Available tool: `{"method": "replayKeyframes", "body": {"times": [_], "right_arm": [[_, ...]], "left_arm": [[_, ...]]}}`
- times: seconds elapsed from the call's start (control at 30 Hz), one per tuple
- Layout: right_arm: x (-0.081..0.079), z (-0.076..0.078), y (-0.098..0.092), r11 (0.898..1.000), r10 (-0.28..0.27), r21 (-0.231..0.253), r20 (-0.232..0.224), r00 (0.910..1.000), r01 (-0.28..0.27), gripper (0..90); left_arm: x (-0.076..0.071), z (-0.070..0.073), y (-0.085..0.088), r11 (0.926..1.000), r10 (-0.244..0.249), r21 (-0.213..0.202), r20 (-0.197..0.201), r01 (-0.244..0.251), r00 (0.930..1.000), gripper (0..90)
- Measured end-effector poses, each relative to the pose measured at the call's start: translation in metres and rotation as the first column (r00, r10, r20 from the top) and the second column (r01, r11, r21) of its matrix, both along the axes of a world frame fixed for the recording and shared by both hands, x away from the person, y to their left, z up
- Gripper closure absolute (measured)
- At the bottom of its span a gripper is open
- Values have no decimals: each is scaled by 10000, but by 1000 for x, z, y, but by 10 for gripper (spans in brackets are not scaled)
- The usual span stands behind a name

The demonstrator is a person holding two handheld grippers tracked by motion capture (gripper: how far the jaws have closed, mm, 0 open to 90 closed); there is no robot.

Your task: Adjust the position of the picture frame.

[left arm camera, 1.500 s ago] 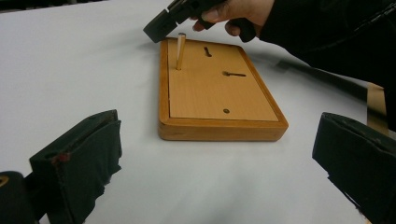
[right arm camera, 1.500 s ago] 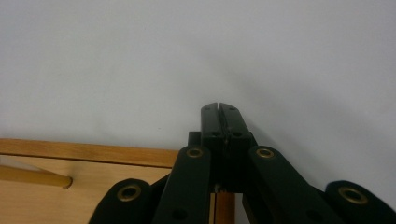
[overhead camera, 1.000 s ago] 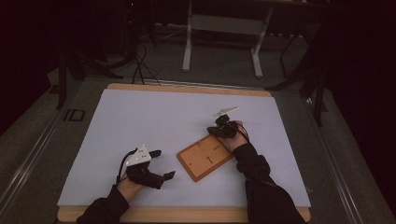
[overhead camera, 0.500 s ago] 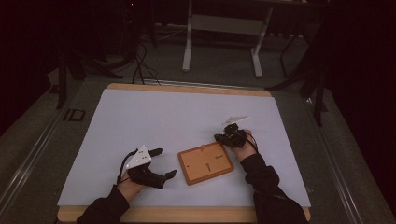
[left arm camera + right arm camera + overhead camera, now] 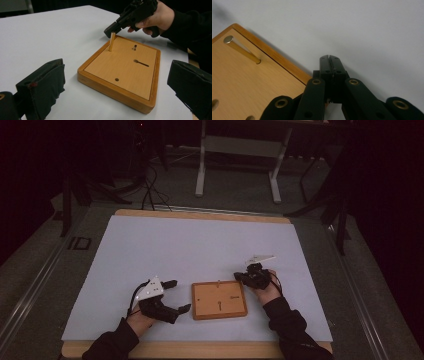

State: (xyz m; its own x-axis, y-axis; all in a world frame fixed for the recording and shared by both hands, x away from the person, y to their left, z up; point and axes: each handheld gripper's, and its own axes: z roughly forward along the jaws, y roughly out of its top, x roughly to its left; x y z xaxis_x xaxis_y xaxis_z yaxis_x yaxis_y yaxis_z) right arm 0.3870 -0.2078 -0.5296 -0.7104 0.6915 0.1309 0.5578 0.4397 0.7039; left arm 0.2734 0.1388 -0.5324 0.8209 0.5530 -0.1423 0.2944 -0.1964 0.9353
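The wooden board [image 5: 219, 299] lies between my hands near the table's [image 5: 200, 245] front edge, one peg [image 5: 111, 41] standing in a corner hole; the white top beyond offers open room. My right claw [image 5: 329, 59] is clenched on nothing, just beside that peg. My left claw [image 5: 177, 296] rests released, beside the board.

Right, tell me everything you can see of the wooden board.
The wooden board is a flat rectangle of light, orange-brown wood with a raised, rounded rim around a paler inset face. It lies flat on the white table cover, between the two hands. Several small holes and a short slot mark its face. One slim wooden peg stands upright in a hole near a corner. The right tongs, shut, hang just above that peg; whether they touch it is unclear.
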Motion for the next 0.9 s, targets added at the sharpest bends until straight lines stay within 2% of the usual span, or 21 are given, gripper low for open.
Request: {"method": "replayKeyframes", "body": {"times": [0.33,0.4,0.43,0.6,0.63,0.67,0.7,0.73,0.77,0.8,0.9], "right_arm": [[-11,-1,-4,9998,-52,176,38,10000,52,900],[-11,-2,-4,9997,-78,223,-33,10000,79,900],[-10,-1,-5,9996,-66,263,-209,9998,72,900],[-11,-2,-5,9994,-114,321,-123,9999,118,897],[-11,-2,-5,9993,-108,351,-113,9999,112,889],[-11,-1,-5,9989,-94,455,8,10000,93,835],[-12,0,-6,9987,-79,505,22,10000,78,835],[-12,2,-7,9984,-84,553,88,9999,79,830],[-12,2,-7,9984,-84,553,88,9999,79,830],[-14,5,-8,9979,-57,645,173,9998,46,782],[-16,7,-9,9976,-35,696,265,9996,17,763]], "left_arm": [[1,0,1,10000,-40,-79,-30,40,10000,18],[1,0,1,9998,-121,-150,-51,121,9999,18],[2,-1,1,9997,-162,-210,-129,159,9998,18],[2,0,2,9986,-266,-451,-71,262,9996,18],[2,1,2,9990,-276,-340,-44,274,9996,18],[2,1,2,9993,-330,-179,3,330,9995,19],[2,1,2,9994,-345,-45,125,345,9993,19],[2,1,0,9990,-420,145,85,418,9991,19],[2,1,0,9990,-420,145,85,418,9991,19],[2,1,0,9989,-447,154,44,446,9990,19],[1,3,-3,9981,-491,386,88,488,9988,19]]}}
